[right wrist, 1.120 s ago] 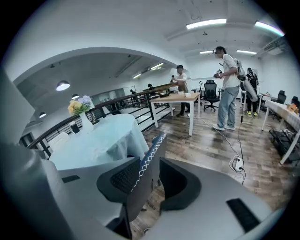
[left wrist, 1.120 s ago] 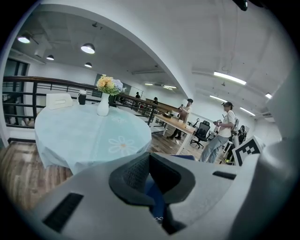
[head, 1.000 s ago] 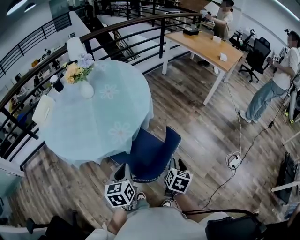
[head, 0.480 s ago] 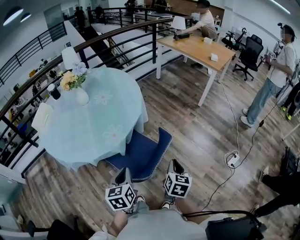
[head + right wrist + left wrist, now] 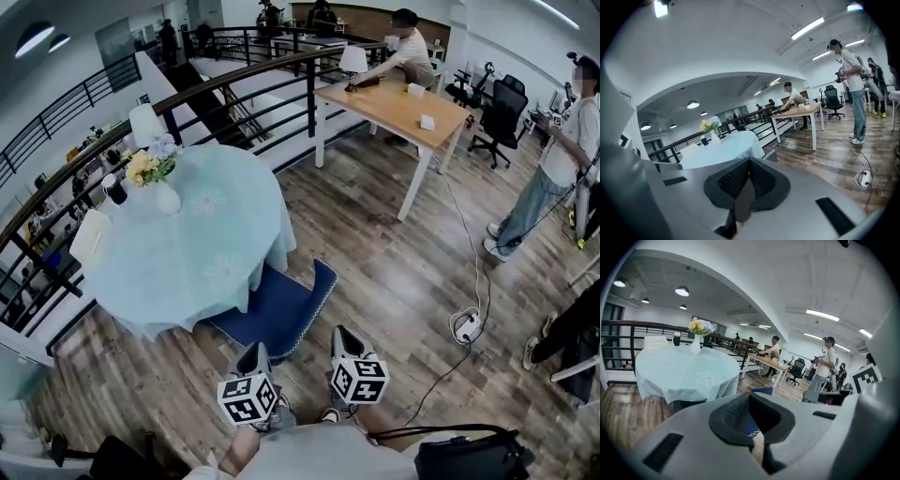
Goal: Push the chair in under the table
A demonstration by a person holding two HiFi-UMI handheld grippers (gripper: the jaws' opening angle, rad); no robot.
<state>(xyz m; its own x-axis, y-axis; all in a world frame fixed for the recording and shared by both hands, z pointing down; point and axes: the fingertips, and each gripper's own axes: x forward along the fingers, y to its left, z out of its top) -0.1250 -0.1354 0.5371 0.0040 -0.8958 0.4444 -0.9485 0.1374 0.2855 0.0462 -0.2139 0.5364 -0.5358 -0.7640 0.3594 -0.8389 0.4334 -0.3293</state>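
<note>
The blue chair (image 5: 277, 309) stands with its seat partly under the round table (image 5: 187, 244), which wears a pale blue cloth. Only the chair's back edge (image 5: 761, 391) sticks out towards me. My left gripper (image 5: 255, 352) hangs just short of the chair's near left corner, shut and empty. My right gripper (image 5: 339, 334) is level with it, a little back from the chair's back, shut on nothing. In the left gripper view the left gripper (image 5: 750, 395) points at the table (image 5: 684, 371). In the right gripper view the right gripper (image 5: 750, 161) shows pads pressed together.
A vase of flowers (image 5: 161, 183) stands on the far side of the table, with a black railing (image 5: 234, 75) behind. A wooden desk (image 5: 394, 98) is far right. A power strip with cable (image 5: 466, 325) lies on the floor. A person (image 5: 553, 178) stands at right.
The chair has slid further under the table. Both grippers have drawn back from its back. The right gripper's jaws have come together.
</note>
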